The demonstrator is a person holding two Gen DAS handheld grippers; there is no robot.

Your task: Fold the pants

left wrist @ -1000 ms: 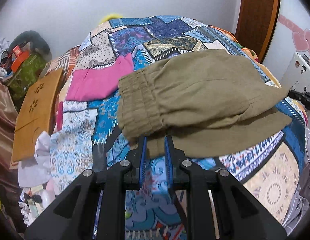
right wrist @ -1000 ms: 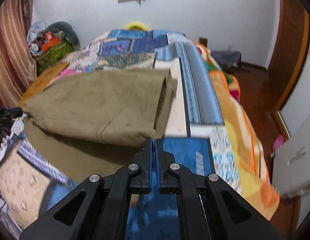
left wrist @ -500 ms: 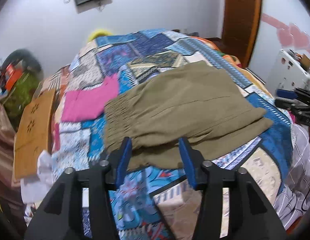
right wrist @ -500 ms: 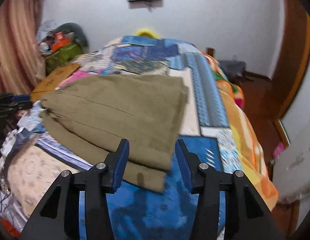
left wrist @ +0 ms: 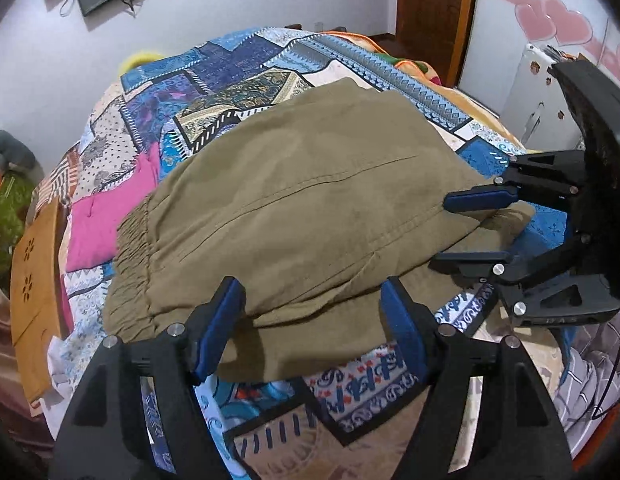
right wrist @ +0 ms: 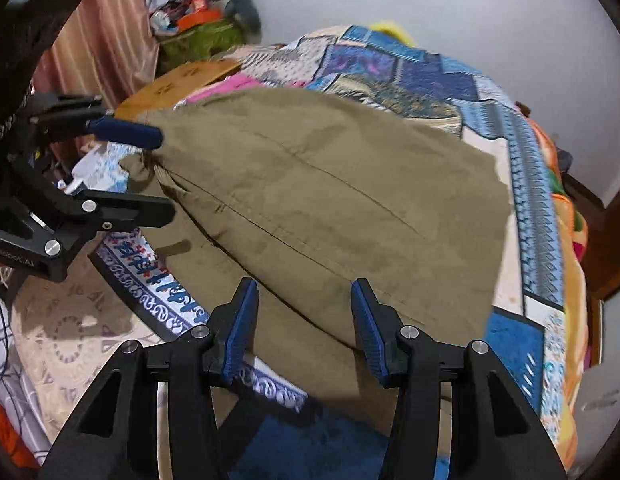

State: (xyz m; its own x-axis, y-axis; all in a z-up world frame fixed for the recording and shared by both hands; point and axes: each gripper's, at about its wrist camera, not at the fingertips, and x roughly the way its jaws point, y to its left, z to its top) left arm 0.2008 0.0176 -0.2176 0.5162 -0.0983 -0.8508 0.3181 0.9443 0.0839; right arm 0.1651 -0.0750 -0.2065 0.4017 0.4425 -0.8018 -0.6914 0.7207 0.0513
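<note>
Olive pants (left wrist: 310, 200) lie folded on a patchwork bedspread (left wrist: 238, 60), elastic waistband to the left in the left wrist view. My left gripper (left wrist: 311, 316) hangs over the near edge of the cloth; its jaws are opening, with the fabric's edge below them and no pad pressing on it. In the right wrist view the pants (right wrist: 329, 184) spread ahead, and my right gripper (right wrist: 306, 324) stands open above their near edge. Each gripper shows in the other's view: the right gripper (left wrist: 465, 230) at the hem end, the left gripper (right wrist: 160, 176) at the waistband corner.
A pink garment (left wrist: 106, 224) lies left of the pants. A wooden board (left wrist: 34, 272) leans at the bed's left side, beside a striped curtain (right wrist: 106, 28) and a pile of clutter (right wrist: 198, 20). A white cabinet (left wrist: 537, 92) and a brown door (left wrist: 433, 8) stand on the right.
Both grippers, shut a second ago at the pants' near edge, have opened and let the cloth go. They swung inward along the bed's edge, so each now shows in the other's view.
</note>
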